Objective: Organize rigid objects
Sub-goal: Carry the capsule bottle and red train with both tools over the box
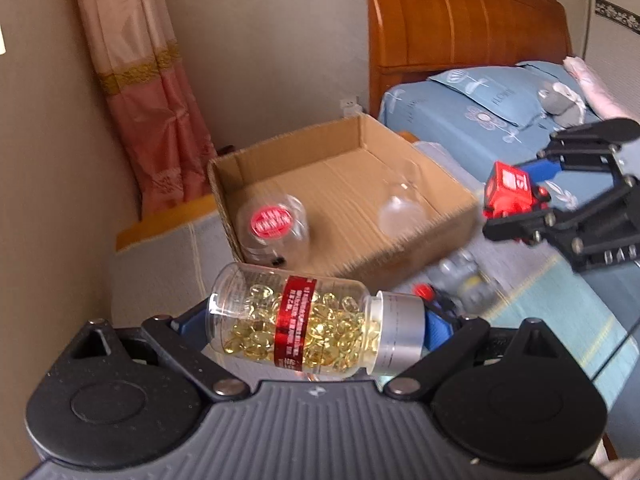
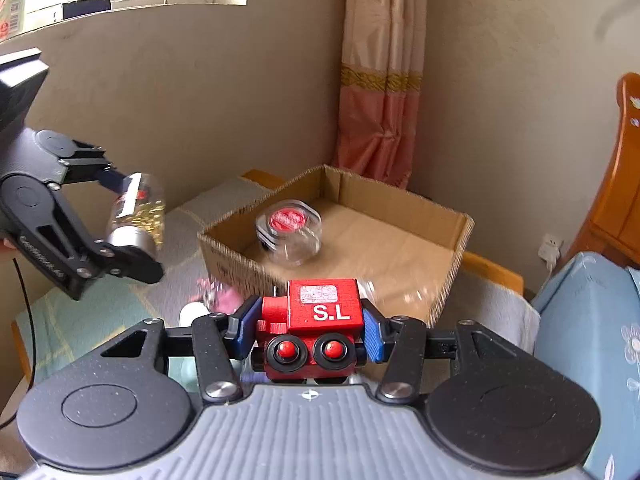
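Left claw [image 1: 316,320] pinches capsule bottle [image 1: 308,320] end to end; right claw [image 2: 306,326] clamps red toy block [image 2: 316,320]. Both short of cardboard box [image 1: 440,192] (jar already inside). Advice: clear wall, lower, then release.

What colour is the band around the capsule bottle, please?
Red, with white print, on the bottle; clearest in the left wrist view.

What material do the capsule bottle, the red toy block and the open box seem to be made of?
Capsule bottle: clear, glossy plastic probably, since the yellow capsules show through; its cap looks like matte silver metal or plastic.
Red toy block: painted wood or hard plastic, with flat matte faces; I cannot tell which.
Open box: brown corrugated cardboard, with fluted edges showing.
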`<state>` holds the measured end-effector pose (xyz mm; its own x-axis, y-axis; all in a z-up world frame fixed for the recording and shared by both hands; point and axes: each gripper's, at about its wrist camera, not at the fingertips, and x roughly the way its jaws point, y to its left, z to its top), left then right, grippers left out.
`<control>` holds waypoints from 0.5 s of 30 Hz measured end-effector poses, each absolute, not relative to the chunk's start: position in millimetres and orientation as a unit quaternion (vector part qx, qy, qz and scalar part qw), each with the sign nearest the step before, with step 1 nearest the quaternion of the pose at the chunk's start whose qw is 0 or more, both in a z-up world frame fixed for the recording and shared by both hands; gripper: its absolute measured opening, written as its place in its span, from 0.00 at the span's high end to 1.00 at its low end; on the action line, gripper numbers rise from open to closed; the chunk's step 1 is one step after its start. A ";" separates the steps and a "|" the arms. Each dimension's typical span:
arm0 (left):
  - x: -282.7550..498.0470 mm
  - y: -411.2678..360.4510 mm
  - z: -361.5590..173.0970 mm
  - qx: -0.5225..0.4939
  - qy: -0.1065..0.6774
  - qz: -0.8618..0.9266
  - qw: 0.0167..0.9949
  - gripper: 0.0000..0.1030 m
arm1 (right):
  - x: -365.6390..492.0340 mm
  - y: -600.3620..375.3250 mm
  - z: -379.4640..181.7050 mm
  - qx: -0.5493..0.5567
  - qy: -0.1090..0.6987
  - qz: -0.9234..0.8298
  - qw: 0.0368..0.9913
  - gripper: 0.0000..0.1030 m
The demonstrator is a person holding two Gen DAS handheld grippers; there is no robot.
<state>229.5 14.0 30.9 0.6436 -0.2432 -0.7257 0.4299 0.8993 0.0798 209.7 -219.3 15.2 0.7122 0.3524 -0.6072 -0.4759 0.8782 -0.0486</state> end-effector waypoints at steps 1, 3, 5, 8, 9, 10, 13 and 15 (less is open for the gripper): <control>237.9 13.9 33.6 0.124 0.378 -0.185 0.899 0.06 | 216.3 -215.6 16.2 -0.103 0.305 0.229 0.919 0.45; 253.1 13.0 38.4 0.125 0.374 -0.179 0.901 0.06 | 229.4 -209.2 17.9 -0.110 0.304 0.231 0.918 0.45; 268.9 11.1 42.5 0.127 0.369 -0.176 0.904 0.06 | 244.8 -204.3 19.0 -0.113 0.305 0.232 0.917 0.45; 294.8 5.6 47.3 0.129 0.365 -0.177 0.905 0.06 | 268.0 -200.5 18.5 -0.116 0.309 0.229 0.916 0.45; 303.3 3.8 47.9 0.130 0.365 -0.177 0.905 0.06 | 276.2 -200.1 17.7 -0.115 0.312 0.227 0.915 0.45; 312.4 2.0 48.4 0.130 0.364 -0.176 0.905 0.06 | 284.5 -200.2 17.2 -0.116 0.314 0.226 0.915 0.45; 335.2 -2.4 48.5 0.125 0.363 -0.177 0.906 0.06 | 307.1 -200.2 14.6 -0.121 0.322 0.219 0.913 0.45; 347.1 -3.7 47.0 0.122 0.366 -0.176 0.906 0.06 | 321.1 -201.7 13.9 -0.123 0.325 0.212 0.913 0.45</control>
